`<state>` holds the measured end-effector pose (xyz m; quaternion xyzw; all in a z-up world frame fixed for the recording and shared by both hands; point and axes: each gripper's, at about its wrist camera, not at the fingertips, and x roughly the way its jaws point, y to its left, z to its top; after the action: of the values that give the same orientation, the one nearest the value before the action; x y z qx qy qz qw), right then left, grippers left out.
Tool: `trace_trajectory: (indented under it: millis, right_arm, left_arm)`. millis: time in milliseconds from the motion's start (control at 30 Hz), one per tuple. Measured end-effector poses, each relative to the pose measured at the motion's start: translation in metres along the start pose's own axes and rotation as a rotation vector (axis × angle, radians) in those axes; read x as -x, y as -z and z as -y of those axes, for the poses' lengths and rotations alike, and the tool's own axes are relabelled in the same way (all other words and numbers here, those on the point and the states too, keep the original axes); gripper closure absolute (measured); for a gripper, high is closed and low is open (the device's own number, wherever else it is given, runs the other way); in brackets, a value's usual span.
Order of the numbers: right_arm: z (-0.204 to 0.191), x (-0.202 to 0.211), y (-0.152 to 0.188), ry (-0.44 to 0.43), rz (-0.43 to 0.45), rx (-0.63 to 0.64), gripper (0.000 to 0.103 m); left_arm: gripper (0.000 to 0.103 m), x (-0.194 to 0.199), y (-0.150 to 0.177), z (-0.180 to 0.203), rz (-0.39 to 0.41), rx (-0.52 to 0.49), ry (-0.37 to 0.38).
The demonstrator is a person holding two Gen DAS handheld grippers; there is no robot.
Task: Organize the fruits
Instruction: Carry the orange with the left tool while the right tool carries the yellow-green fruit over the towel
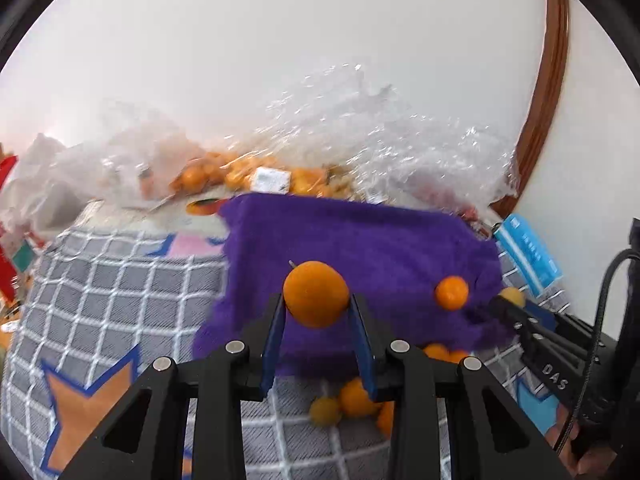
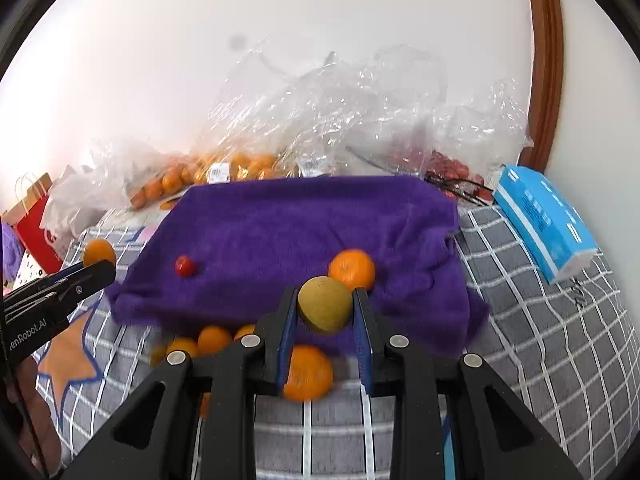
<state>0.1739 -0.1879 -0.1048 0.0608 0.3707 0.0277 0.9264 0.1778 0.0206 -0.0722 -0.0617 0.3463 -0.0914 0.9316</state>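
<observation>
My left gripper (image 1: 317, 306) is shut on an orange mandarin (image 1: 316, 294), held in the air over the near edge of the purple towel (image 1: 360, 248). My right gripper (image 2: 325, 308) is shut on a yellow-green round fruit (image 2: 325, 309), also lifted above the purple towel (image 2: 300, 220). On the towel lie a mandarin (image 2: 352, 270) and a small red tomato (image 2: 185, 266). Several loose mandarins (image 2: 308, 372) sit on the grey checked cloth in front of the towel. In the right wrist view the left gripper (image 2: 94, 270) shows at the left edge with its mandarin (image 2: 99, 251).
Clear plastic bags (image 2: 340, 112) of mandarins and red fruit stand behind the towel against the white wall. A blue tissue pack (image 2: 544, 220) lies at the right. A red paper bag (image 2: 36, 220) stands at the far left. A brown wooden frame (image 2: 546, 60) rises at the back right.
</observation>
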Motion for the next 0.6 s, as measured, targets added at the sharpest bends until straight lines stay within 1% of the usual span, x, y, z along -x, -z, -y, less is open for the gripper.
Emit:
trace_trajectory:
  millis: [200, 300, 367, 433, 467, 567, 600]
  right_arm:
    - [-0.004, -0.015, -0.024, -0.011, 0.034, 0.007, 0.076]
    - [-0.007, -0.026, -0.033, -0.026, 0.028, -0.001, 0.076]
    - [-0.007, -0.032, -0.033, -0.035, 0.028, -0.004, 0.076]
    - [-0.005, -0.037, -0.03, -0.032, 0.034, 0.002, 0.076]
    - [-0.004, -0.039, -0.029, -0.029, 0.033, 0.003, 0.076]
    - [-0.001, -0.044, -0.027, 0.044, 0.044, 0.029, 0.076]
    - [0.0, -0.045, -0.027, 0.047, 0.045, 0.028, 0.076]
  left_arm:
    - [0.072, -0.02, -0.016, 0.003, 0.047, -0.018, -0.011]
    - [0.072, -0.03, -0.017, -0.005, 0.045, 0.008, -0.001]
    - [0.072, -0.035, -0.013, -0.01, 0.032, 0.022, 0.008]
    - [0.072, -0.039, -0.01, -0.014, 0.025, 0.028, -0.001]
    - [0.072, -0.04, -0.009, -0.015, 0.025, 0.036, -0.003]
    - [0.072, -0.045, -0.007, -0.016, 0.012, 0.049, 0.003]
    - [0.072, -0.046, -0.006, -0.016, 0.012, 0.051, 0.006]
